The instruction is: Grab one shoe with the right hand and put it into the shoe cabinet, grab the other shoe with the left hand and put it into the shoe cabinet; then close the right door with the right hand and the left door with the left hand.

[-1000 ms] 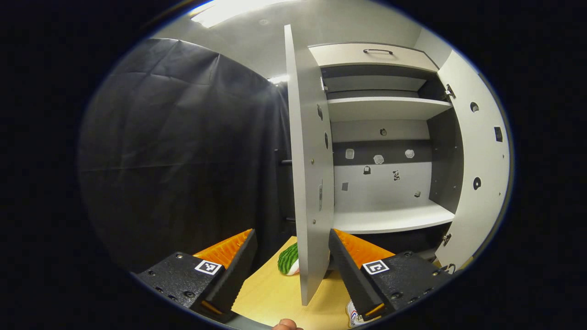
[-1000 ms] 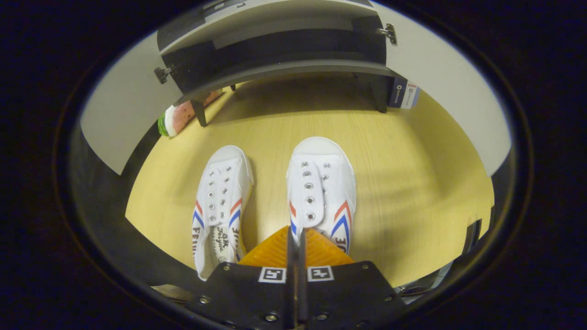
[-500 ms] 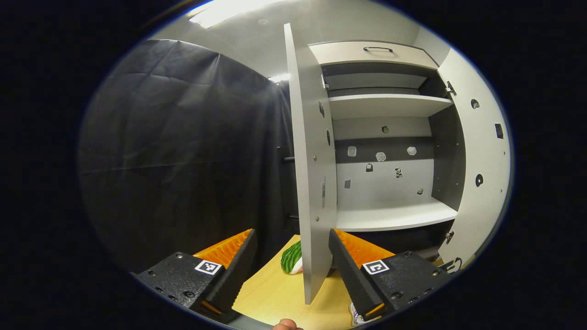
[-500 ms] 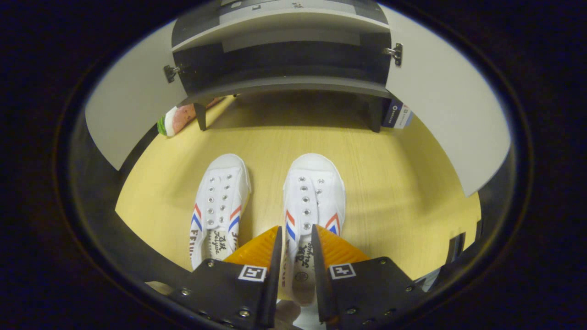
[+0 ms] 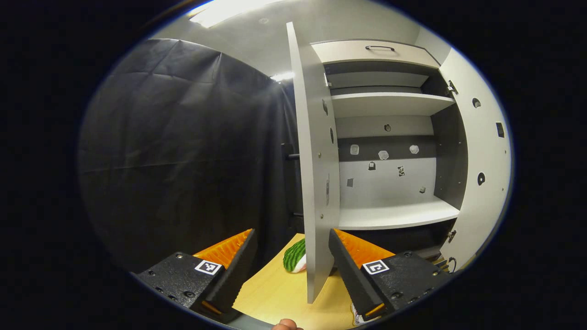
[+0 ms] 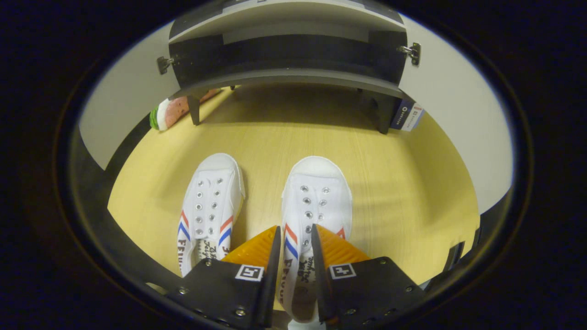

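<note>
Shoe (image 6: 316,206) on the right sits between the right gripper (image 6: 293,243) fingers, seemingly pinched at its side wall; lift level. Left gripper (image 5: 291,256) gapes.

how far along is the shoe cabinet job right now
Done: nothing is stowed; the white cabinet shelf has no shoe on it. In hand: the right gripper has its fingers on either side of the right white canvas shoe, which sits on the yellow wooden floor; whether they press it is unclear. Left: lifting it in, the left white canvas shoe for the open left gripper, then the grey left door and grey right door.
</note>
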Demonstrator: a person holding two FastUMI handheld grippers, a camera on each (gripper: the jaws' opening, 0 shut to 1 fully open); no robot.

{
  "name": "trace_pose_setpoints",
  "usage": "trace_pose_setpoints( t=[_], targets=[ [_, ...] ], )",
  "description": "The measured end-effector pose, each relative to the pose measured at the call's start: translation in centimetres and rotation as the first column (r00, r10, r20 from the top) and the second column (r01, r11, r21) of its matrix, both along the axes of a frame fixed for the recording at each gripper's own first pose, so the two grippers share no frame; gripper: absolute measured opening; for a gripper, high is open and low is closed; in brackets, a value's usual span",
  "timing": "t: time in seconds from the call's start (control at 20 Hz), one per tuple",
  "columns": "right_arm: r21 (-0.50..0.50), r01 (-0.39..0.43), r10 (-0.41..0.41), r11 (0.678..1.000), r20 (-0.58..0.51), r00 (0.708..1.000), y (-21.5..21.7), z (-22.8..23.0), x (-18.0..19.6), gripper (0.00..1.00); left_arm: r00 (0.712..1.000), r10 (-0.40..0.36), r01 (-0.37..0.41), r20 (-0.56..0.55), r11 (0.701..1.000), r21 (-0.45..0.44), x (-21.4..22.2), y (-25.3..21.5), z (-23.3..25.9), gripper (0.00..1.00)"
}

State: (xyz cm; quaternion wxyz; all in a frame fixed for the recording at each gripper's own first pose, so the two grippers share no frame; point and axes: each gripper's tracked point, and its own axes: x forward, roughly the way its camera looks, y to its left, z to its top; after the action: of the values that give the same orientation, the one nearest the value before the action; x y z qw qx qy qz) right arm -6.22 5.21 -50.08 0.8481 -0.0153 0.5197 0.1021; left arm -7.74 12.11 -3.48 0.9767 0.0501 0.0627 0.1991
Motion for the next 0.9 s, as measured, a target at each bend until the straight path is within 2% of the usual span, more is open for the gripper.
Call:
trace_pose_setpoints(
  t=[0.1,0.2,0.25,0.3,0.35,0.45,0.7,0.8,0.9],
  targets=[
    [-0.023,-0.019,0.019,1.0,-0.006,1.0,0.2,-0.5,-0.1,0.42,1.0,0.003,-0.003,-0.002,1.0,-0.009,-0.1,0.1,-0.1,0.96],
    [-0.046,-0.025,0.026,0.999,0.003,1.0,0.3,-0.8,0.0,0.38,1.0,0.006,-0.006,-0.002,1.0,-0.012,-0.2,0.2,-0.2,0.96],
    [-0.043,-0.02,0.02,0.999,0.0,1.0,0.3,-1.0,0.1,0.19,1.0,0.006,-0.006,-0.001,1.0,-0.012,-0.3,0.2,-0.1,0.96],
    [-0.025,0.011,-0.011,1.0,0.001,1.0,0.5,-0.9,0.4,0.19,1.0,0.006,-0.006,0.0,1.0,-0.011,-0.3,0.3,-0.1,0.96],
    [-0.005,0.027,-0.027,1.0,-0.006,1.0,0.3,-0.8,0.4,0.02,1.0,0.006,-0.006,0.001,1.0,-0.009,-0.3,0.4,0.0,0.96],
    [0.028,0.055,-0.054,0.998,-0.012,0.998,0.0,0.0,0.2,0.01,1.0,0.005,-0.005,0.004,1.0,-0.006,-0.5,0.4,0.2,0.96],
    [0.102,0.117,-0.123,0.988,0.049,0.991,-0.9,3.6,1.5,0.01,1.0,-0.008,0.008,0.004,1.0,-0.013,-0.4,0.2,0.1,0.96],
    [0.126,0.117,-0.129,0.985,0.097,0.987,-0.8,6.0,2.6,0.0,1.0,-0.018,0.018,0.001,1.0,-0.016,-0.3,0.0,-0.1,0.94],
    [0.159,0.122,-0.146,0.98,0.152,0.978,-0.4,9.2,3.7,0.0,1.0,-0.027,0.027,0.004,0.999,-0.018,-0.3,-0.3,-0.1,0.96]
  ],
)
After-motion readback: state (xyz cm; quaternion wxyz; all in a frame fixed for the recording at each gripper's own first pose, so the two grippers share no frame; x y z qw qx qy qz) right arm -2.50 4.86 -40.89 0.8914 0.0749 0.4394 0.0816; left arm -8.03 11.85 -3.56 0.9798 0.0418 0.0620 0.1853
